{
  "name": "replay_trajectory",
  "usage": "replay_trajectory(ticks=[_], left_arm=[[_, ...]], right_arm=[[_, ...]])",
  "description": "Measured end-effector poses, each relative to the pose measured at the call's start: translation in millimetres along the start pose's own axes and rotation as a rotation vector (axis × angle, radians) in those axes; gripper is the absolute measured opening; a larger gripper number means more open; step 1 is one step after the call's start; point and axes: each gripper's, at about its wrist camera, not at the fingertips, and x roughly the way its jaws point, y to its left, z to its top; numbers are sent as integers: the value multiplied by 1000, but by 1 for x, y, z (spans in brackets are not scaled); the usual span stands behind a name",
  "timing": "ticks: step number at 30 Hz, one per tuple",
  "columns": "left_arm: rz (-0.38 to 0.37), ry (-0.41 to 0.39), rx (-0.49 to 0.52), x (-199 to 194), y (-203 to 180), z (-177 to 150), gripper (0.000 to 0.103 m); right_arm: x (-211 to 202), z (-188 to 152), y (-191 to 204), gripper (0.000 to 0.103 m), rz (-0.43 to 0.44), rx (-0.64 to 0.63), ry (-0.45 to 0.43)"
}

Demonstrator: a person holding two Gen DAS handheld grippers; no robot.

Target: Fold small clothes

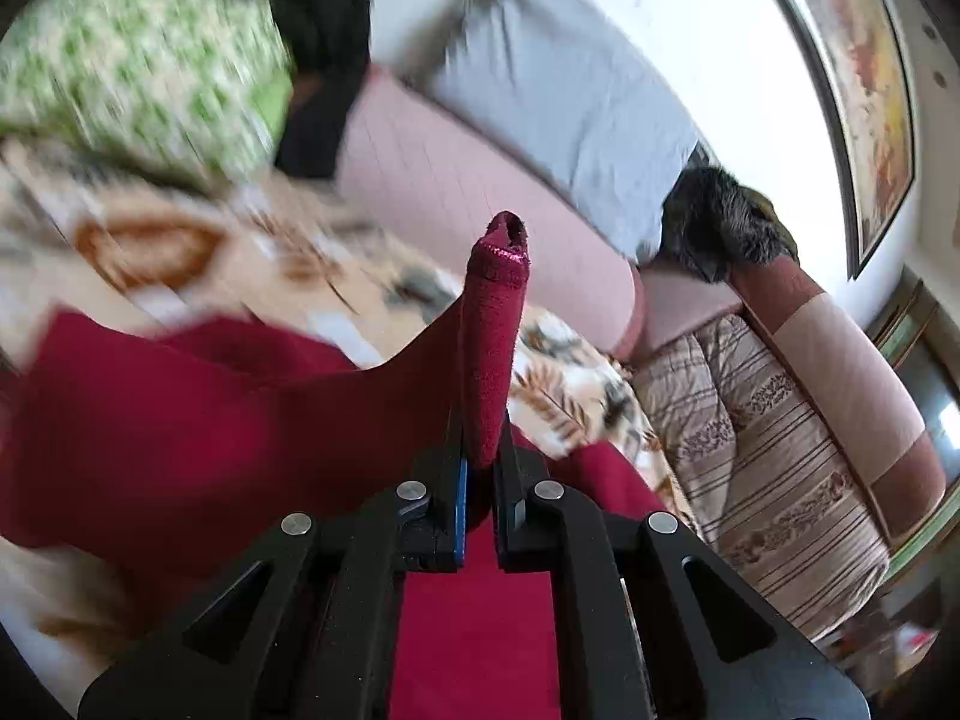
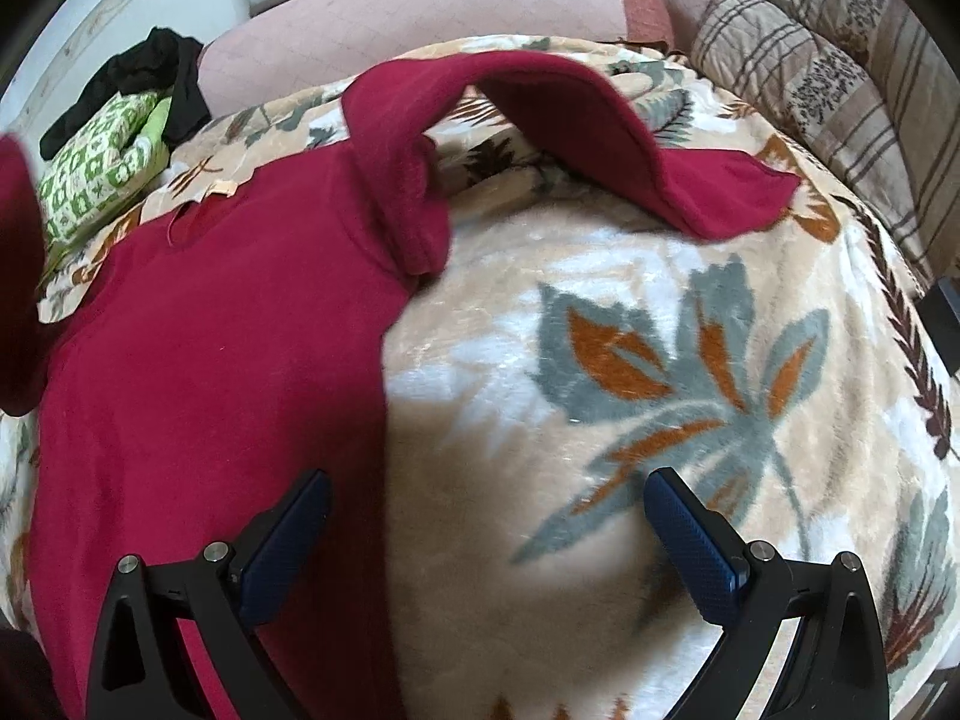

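Floral blanket [image 2: 690,276], left gripper [image 1: 480,456] jaws clamping red top's [image 2: 210,360] sleeve, right gripper [image 2: 486,534] jaws wide, empty

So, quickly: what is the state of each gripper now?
Left gripper: closed on the red garment.
Right gripper: open, holding nothing.

Left hand-held gripper [image 1: 480,468] clamped, right [image 2: 486,516] agape

Left gripper [image 1: 480,456] clamps red garment [image 1: 150,420] sleeve.
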Motion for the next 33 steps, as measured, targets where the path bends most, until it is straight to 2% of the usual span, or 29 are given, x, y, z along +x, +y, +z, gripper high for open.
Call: replay_trajectory(ticks=[3,5,10,13,15,17,20,23,25,27,29,30,33], left_arm=[[-24,45,-10,42,-20,-15,5],[-51,102,13,71,-39,-33,5],[-54,213,67,113,-63,-73,5],[-44,291,36,130,-55,-88,18],[-31,345,16,135,-49,-96,39],[-38,356,21,132,-47,-99,40],[-51,372,44,117,-50,-98,50],[-87,373,67,88,-47,-91,50],[-87,357,97,63,-39,-81,50],[-44,322,112,42,-22,-70,50],[32,279,97,26,2,-55,50],[92,251,80,17,19,-45,50],[193,194,-14,4,64,-26,50]], right_arm=[[-1,0,-9,103,3,26,5],[-1,1,-12,103,9,31,7],[-4,4,-19,103,28,49,1],[-4,7,-19,103,41,52,1],[-5,9,-20,103,46,56,-1],[-4,13,-20,103,49,64,-4],[-5,16,-23,103,53,78,-11],[-8,16,-26,103,47,89,-17],[-17,17,-29,101,33,110,-56],[-33,21,-29,101,27,121,-136],[-52,27,-18,101,42,94,-245],[-60,34,-5,101,88,49,-309],[-62,63,42,101,273,-158,-375]])
